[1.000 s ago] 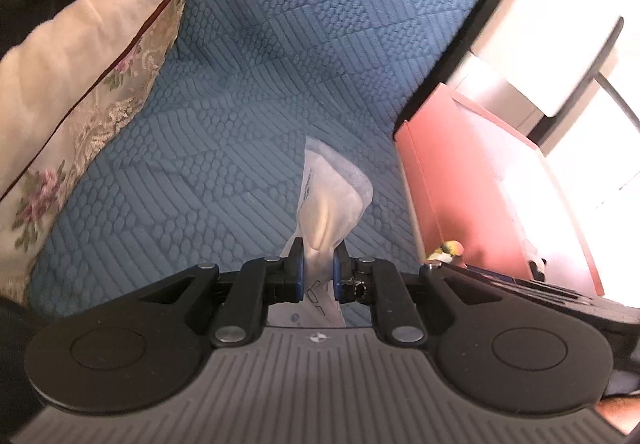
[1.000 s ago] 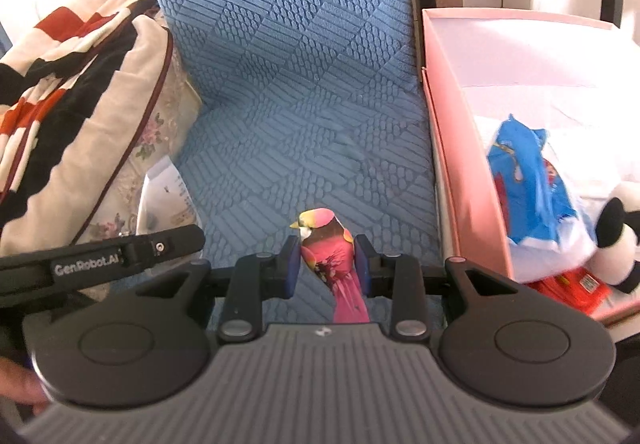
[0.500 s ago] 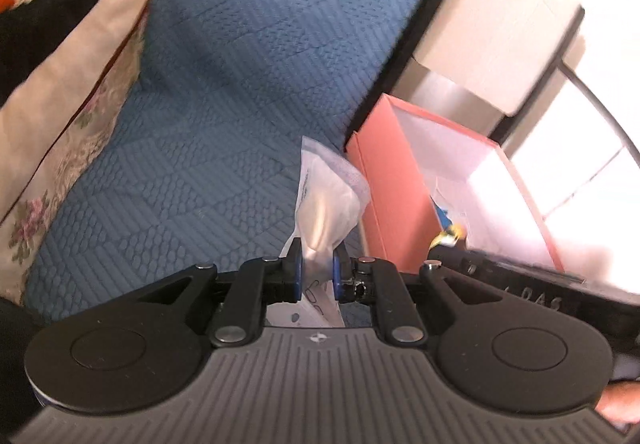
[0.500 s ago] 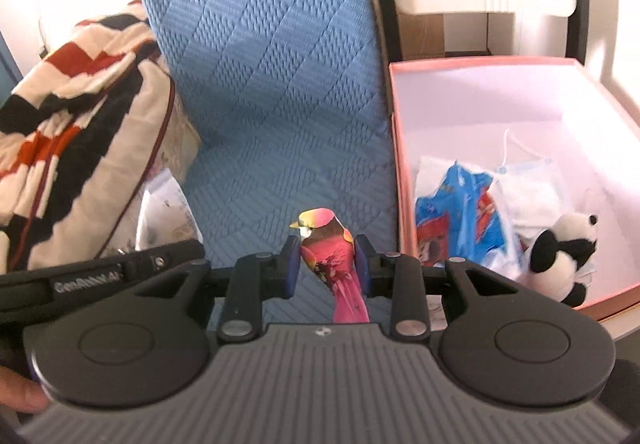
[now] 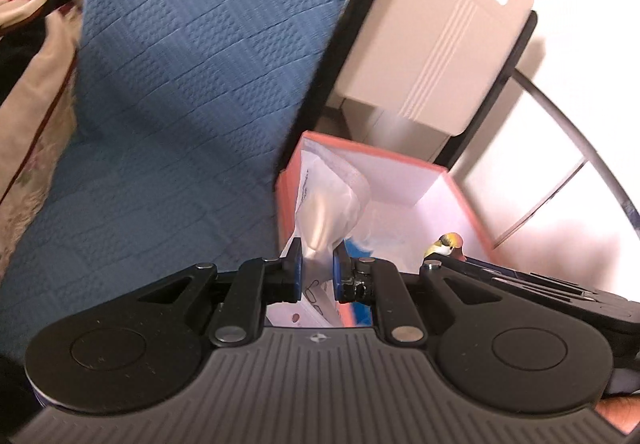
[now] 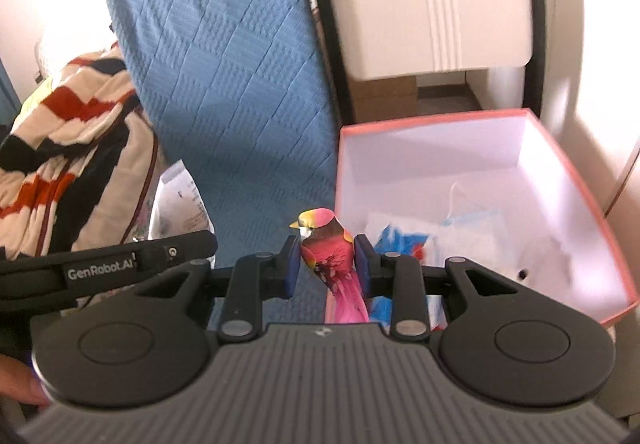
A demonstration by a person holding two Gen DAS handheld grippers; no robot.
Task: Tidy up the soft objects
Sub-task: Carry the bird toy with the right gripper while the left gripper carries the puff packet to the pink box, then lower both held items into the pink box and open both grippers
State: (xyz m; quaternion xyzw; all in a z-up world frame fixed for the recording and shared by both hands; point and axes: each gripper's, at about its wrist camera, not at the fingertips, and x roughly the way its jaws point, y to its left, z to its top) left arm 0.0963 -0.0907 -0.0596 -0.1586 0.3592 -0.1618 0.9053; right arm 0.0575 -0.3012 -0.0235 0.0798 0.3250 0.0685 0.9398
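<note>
My left gripper (image 5: 316, 268) is shut on a clear plastic packet (image 5: 326, 200) with something white inside, held up at the near left corner of the pink box (image 5: 384, 154). My right gripper (image 6: 326, 264) is shut on a pink toy bird (image 6: 328, 248) with a yellow head, held at the left wall of the pink box (image 6: 576, 180). The bird's head (image 5: 448, 243) shows in the left wrist view. The packet (image 6: 182, 200) shows at the left in the right wrist view. In the box lie a blue packet (image 6: 396, 242) and a face mask (image 6: 472, 220).
The box stands beside a blue quilted mattress (image 5: 180, 84) (image 6: 224, 76). A striped and floral blanket (image 6: 68, 148) is piled at the left. A beige cabinet (image 5: 436, 44) and a black metal frame (image 6: 536, 4) stand behind the box.
Both grippers have risen and moved right toward the pink box, each keeping its object. The box interior now shows more fully in both views.
</note>
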